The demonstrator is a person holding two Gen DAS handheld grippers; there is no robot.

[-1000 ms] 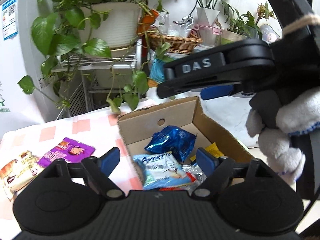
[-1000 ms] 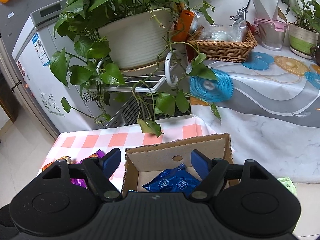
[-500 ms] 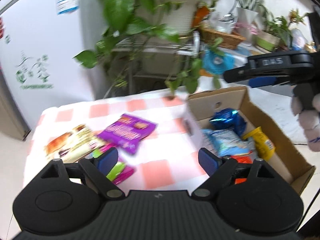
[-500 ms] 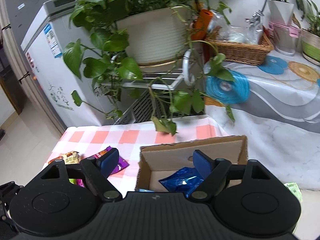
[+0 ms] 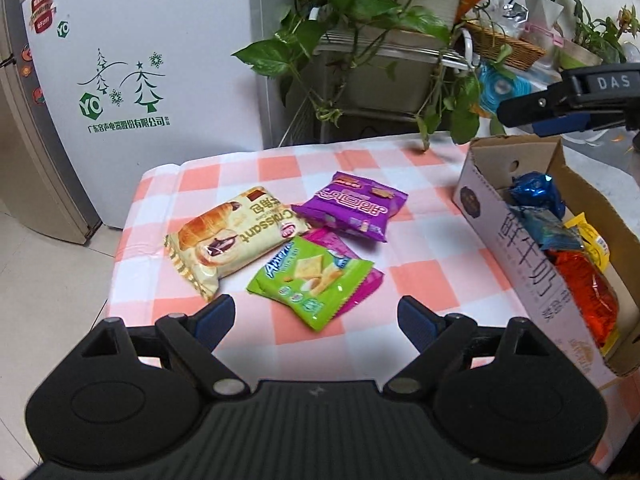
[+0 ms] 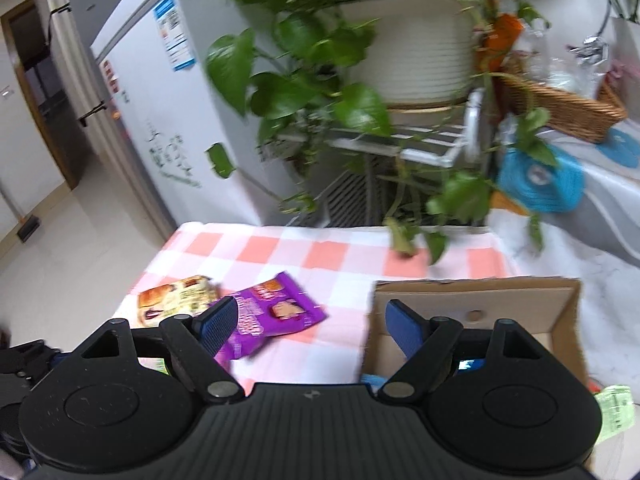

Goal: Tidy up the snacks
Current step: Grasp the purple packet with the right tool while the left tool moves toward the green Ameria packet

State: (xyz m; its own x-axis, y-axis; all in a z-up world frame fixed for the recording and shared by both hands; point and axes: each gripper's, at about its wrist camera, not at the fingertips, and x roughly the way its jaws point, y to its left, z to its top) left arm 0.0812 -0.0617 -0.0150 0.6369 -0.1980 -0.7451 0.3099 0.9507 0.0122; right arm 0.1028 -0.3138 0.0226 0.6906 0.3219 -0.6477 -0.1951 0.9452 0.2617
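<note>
On the pink checked tablecloth (image 5: 424, 284) lie a croissant pack (image 5: 228, 240), a purple snack pack (image 5: 352, 206), a green cracker pack (image 5: 312, 280) and a pink pack (image 5: 360, 280) under it. A cardboard box (image 5: 516, 248) on the right holds blue, yellow and orange packs. My left gripper (image 5: 316, 316) is open and empty, just in front of the green pack. My right gripper (image 6: 312, 324) is open and empty, above the table between the purple pack (image 6: 264, 320) and the box (image 6: 480, 304); it also shows in the left wrist view (image 5: 560, 104).
A white fridge (image 5: 140, 60) stands behind the table on the left. A potted plant (image 6: 400, 40) on a wire rack hangs leaves over the table's back edge. A wicker basket (image 6: 568, 104) sits on a counter at the back right.
My left gripper has swung left from over the box to the loose packs on the cloth. My right gripper has also turned left, off the box.
</note>
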